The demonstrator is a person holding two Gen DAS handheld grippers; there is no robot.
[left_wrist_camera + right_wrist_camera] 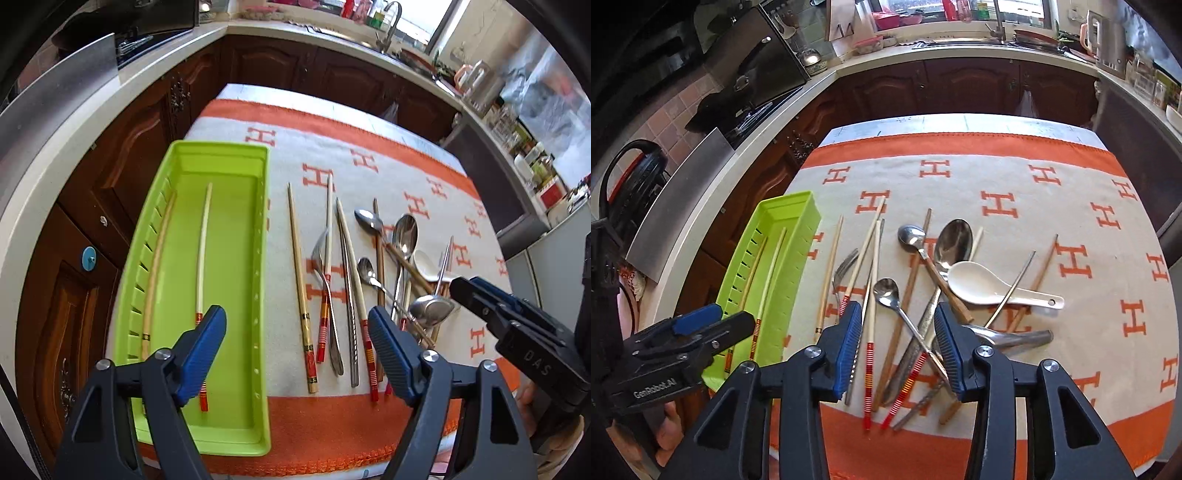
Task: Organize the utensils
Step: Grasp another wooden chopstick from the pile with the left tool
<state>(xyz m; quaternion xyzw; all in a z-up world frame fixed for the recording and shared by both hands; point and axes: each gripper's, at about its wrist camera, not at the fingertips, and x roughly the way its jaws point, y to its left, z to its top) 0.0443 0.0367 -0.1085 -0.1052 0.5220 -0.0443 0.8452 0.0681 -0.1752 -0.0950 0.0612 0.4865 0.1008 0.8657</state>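
Lengthwise in tray [218, 158]: two chopsticks [204, 243], red ends near.

Home kitchen: dark wood cabinets [971, 88] w/ pale countertop [960, 51] beyond the tongs, sink faucet [997, 18] by window, hob [746, 118] far left, kettle [1089, 33] far right.

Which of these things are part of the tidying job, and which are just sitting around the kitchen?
Part of the job: green tray, chopsticks in it, loose chopsticks, fork, metal spoons, white spoon.

Just sitting around: tap, kettle, cupboards.
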